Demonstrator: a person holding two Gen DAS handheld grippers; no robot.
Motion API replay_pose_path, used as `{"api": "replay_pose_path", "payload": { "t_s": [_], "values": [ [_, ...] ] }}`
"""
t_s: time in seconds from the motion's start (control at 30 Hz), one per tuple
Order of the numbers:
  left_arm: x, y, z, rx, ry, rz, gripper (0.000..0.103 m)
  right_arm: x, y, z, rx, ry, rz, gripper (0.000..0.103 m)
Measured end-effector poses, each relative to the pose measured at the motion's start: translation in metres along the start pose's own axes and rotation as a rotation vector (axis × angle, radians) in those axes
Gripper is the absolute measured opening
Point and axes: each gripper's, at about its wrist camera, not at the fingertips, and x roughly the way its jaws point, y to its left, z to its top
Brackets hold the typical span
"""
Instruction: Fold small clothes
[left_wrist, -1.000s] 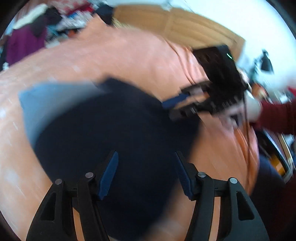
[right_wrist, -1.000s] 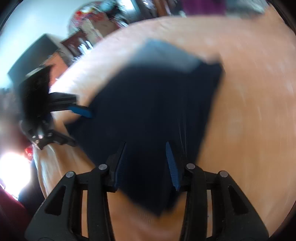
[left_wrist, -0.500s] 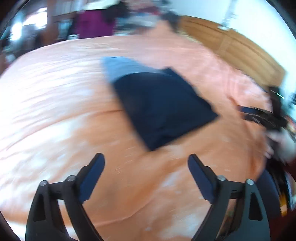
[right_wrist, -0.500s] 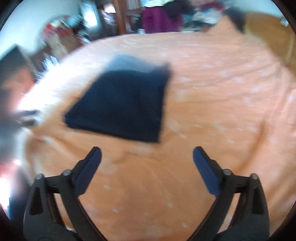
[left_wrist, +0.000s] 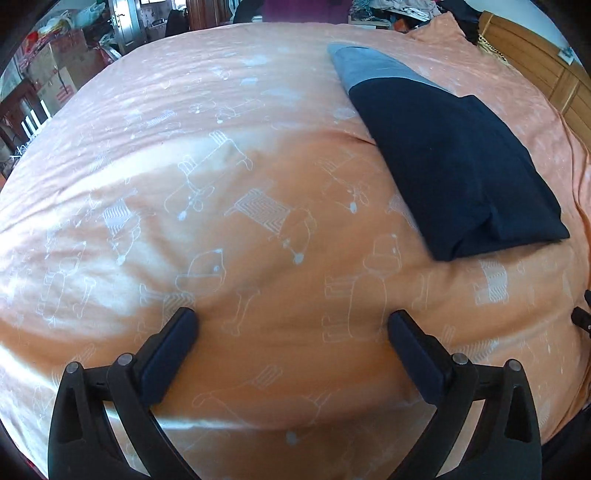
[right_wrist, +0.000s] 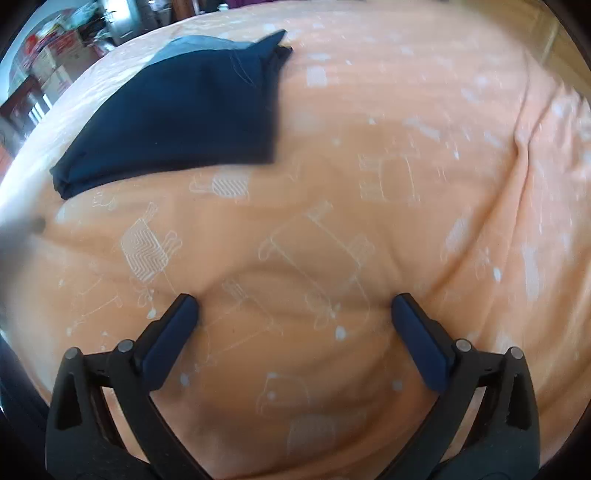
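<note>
— Looking at your hands first: is either one gripping anything?

— No. Your left gripper (left_wrist: 291, 325) and right gripper (right_wrist: 295, 314) both have their fingers spread wide with only the bed (left_wrist: 207, 229) showing between them. They hover low over the orange cover, near you and well apart from the garment.

— So where is the garment?

— The navy garment (left_wrist: 454, 170) lies flat on the bed, far and to the right in the left view, far and to the left in the right view. It lies between your two hands and beyond them. It looks folded into a compact rectangle, with a lighter blue band (left_wrist: 369, 68) at its far end.

— Why leave it there?

— My guess is this fold is finished and you have let go to clear the piece.

— Any basket or box for it?

— None on the bed. Cardboard boxes (left_wrist: 55, 74) stand far left in the room, their contents too small to tell.
</note>
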Motion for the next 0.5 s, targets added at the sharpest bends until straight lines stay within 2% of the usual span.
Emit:
{"api": "replay_pose_path", "payload": {
  "t_s": [0.2, 0.5],
  "values": [
    [-0.004, 0.0, 0.004, -0.047, -0.091, -0.022, 0.103, 0.012, 0.007, 0.009, 0.033, -0.014, 0.012, 0.103],
    [0.005, -0.005, -0.001, -0.027, -0.147, 0.009, 0.103, 0.025, 0.005, 0.019, 0.049, -0.02, 0.014, 0.103]
  ]
}}
